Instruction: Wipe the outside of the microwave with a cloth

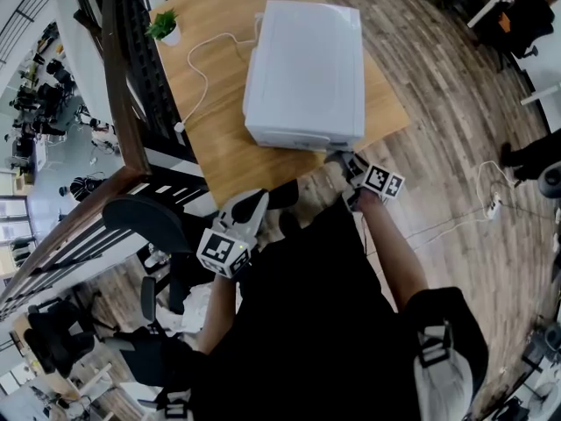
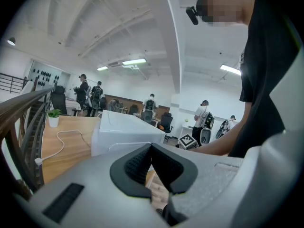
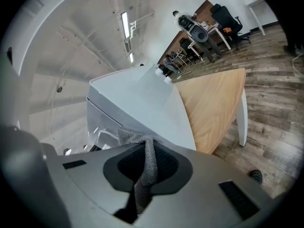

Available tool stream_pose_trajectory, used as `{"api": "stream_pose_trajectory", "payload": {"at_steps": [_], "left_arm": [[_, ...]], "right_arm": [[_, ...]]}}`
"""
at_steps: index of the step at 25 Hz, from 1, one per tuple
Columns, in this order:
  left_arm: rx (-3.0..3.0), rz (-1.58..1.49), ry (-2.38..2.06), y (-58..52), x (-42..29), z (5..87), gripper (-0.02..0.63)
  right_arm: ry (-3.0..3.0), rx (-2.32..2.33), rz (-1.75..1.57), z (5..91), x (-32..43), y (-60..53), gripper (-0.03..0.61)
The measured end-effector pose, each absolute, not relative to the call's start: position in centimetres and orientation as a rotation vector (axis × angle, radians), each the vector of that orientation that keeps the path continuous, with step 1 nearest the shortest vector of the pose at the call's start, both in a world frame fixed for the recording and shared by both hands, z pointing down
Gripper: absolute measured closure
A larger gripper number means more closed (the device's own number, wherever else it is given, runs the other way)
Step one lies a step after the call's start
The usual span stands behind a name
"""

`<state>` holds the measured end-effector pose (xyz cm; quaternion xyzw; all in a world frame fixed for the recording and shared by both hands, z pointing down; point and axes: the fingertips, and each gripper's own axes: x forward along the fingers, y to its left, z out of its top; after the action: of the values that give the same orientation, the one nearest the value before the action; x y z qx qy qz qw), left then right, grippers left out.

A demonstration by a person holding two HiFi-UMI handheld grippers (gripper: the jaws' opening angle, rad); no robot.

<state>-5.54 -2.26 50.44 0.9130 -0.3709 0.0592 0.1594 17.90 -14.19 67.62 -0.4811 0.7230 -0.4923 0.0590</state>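
A white microwave [image 1: 305, 68] stands on a wooden table [image 1: 219, 160]. My right gripper [image 1: 338, 159] is at the microwave's lower front right corner, shut on a grey cloth [image 3: 144, 161] that hangs bunched between its pads. In the right gripper view the cloth's top edge lies against the microwave [image 3: 137, 106] wall. My left gripper [image 1: 257, 200] hovers near the table's front edge, below the microwave and apart from it. Its black pads meet with nothing between them in the left gripper view, with the microwave [image 2: 123, 129] ahead.
A white cable [image 1: 200, 68] runs over the table from the microwave's back. A small potted plant [image 1: 164, 26] stands at the far left corner. A dark railing [image 1: 123, 95] borders the table's left side and an office chair [image 1: 145, 222] stands below it. People [image 2: 90, 94] stand far off.
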Motion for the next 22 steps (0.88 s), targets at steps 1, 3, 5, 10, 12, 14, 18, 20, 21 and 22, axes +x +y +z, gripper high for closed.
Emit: {"api": "stream_pose_trajectory", "payload": {"at_steps": [1, 3, 5, 10, 12, 14, 18, 20, 21, 22], "left_arm": [[2.607, 0.173, -1.058, -2.2, -5.4, 50.5, 0.612], [2.6, 0.173, -1.058, -2.1, -5.2, 50.5, 0.612], [2.603, 0.164, -1.064, -2.1, -5.2, 50.4, 0.612], [2.579, 0.162, -1.097, -2.1, -5.6, 50.6, 0.612], [2.577, 0.17, -1.105, -1.9, -5.7, 50.9, 0.612], [2.579, 0.178, -1.11, -1.8, -5.7, 51.1, 0.612], [2.552, 0.17, -1.126, -1.9, -5.7, 51.1, 0.612], [2.55, 0.178, -1.134, -1.9, -5.8, 51.2, 0.612], [2.548, 0.181, -1.137, -1.8, -5.8, 51.2, 0.612], [2.548, 0.18, -1.139, -1.8, -5.7, 51.2, 0.612]], "right_arm": [[2.196, -1.454, -1.487, 67.7, 17.9, -14.3, 0.561], [2.198, -1.453, -1.491, 68.2, 17.9, -14.3, 0.561], [2.193, -1.465, -1.503, 68.8, 17.9, -14.2, 0.561], [2.191, -1.496, -1.55, 70.8, 18.0, -14.3, 0.561], [2.193, -1.499, -1.569, 71.4, 18.0, -14.2, 0.561], [2.195, -1.497, -1.584, 72.0, 18.0, -14.1, 0.561], [2.215, -1.513, -1.604, 73.1, 18.0, -14.2, 0.561], [2.231, -1.515, -1.618, 73.6, 18.0, -14.3, 0.561], [2.234, -1.511, -1.626, 73.9, 18.0, -14.2, 0.561], [2.235, -1.507, -1.635, 74.2, 18.0, -14.2, 0.561]]}}
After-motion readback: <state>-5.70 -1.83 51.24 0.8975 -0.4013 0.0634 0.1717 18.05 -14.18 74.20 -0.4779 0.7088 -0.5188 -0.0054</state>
